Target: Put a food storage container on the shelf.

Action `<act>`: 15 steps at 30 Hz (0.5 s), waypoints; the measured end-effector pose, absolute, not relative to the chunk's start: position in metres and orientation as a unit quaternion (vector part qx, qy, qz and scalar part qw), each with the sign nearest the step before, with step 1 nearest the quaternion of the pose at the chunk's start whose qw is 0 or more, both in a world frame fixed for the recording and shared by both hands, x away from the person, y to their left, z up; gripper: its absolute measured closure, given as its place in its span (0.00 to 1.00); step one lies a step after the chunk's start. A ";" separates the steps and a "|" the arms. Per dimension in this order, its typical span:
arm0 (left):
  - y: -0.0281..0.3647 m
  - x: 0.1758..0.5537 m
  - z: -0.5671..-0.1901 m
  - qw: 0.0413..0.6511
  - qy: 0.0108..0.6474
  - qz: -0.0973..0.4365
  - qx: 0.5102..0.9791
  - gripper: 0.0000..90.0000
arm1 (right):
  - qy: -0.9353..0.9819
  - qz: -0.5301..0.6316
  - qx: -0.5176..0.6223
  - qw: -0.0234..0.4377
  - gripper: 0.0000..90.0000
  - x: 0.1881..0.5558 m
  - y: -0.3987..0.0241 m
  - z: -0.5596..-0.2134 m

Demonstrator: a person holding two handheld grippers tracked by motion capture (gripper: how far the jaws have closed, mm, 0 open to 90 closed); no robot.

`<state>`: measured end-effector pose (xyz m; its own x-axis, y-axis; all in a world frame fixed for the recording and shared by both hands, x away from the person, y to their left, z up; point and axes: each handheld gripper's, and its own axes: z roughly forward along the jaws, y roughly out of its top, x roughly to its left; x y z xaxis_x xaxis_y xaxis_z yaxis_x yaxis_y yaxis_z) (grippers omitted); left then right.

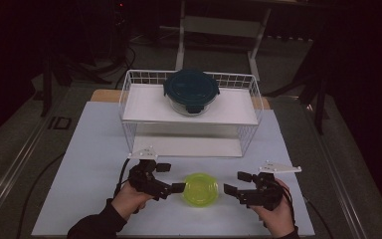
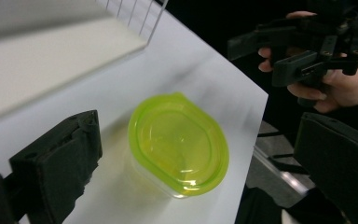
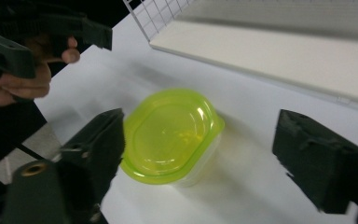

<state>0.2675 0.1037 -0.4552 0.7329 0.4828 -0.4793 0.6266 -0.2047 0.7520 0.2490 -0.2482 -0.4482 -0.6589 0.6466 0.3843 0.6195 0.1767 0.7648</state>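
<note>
Your two grippers face each other across the small container with the lime-green lid point(image 1: 201, 189), which sits on the white table point(image 1: 89, 164) near its front edge, in front of the white wire rack point(image 1: 129, 107). Your left gripper point(image 1: 171, 178) points toward the container from its left side; its jaws stand wide apart, and in the high view the nearer jaw tip reaches just beside the lid's left rim, though you cannot tell from there whether it touches. In the left gripper view the container point(image 2: 177, 142) lies between and ahead of the two black jaws, with neither pad pressing on it. Your right gripper point(image 1: 237, 182) comes in from the other side, its jaws also spread wide, and its tips stop a little short of the lid's right rim. In the right gripper view the container point(image 3: 170, 135) sits between the jaws, close to the left-hand one and well apart from the right-hand one; nothing is clamped. The container stands upright with its lid on, and its clear body shows below the green rim. On the rack's upper shelf, well behind your hands, a round glass container with a dark teal lid point(image 1: 191, 91) rests near the middle. Your left hand point(image 1: 129, 199) and right hand point(image 1: 276, 211) grip the tool bodies low at the table's front edge.
</note>
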 end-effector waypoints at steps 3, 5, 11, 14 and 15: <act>0.103 0.271 -0.463 0.506 0.378 -0.092 0.770 0.07 | 0.757 0.488 0.435 -0.015 0.26 0.253 -0.249 -0.454; 0.102 0.273 -0.469 0.495 0.401 -0.103 0.764 0.13 | 0.750 0.487 0.445 -0.032 0.29 0.256 -0.249 -0.458; 0.099 0.279 -0.489 0.472 0.465 -0.157 0.732 0.24 | 0.738 0.468 0.479 -0.085 0.37 0.265 -0.244 -0.471; 0.098 0.281 -0.498 0.461 0.488 -0.177 0.720 0.35 | 0.734 0.451 0.496 -0.107 0.41 0.270 -0.239 -0.479; 0.097 0.281 -0.501 0.456 0.491 -0.181 0.720 0.38 | 0.732 0.445 0.502 -0.117 0.42 0.272 -0.238 -0.482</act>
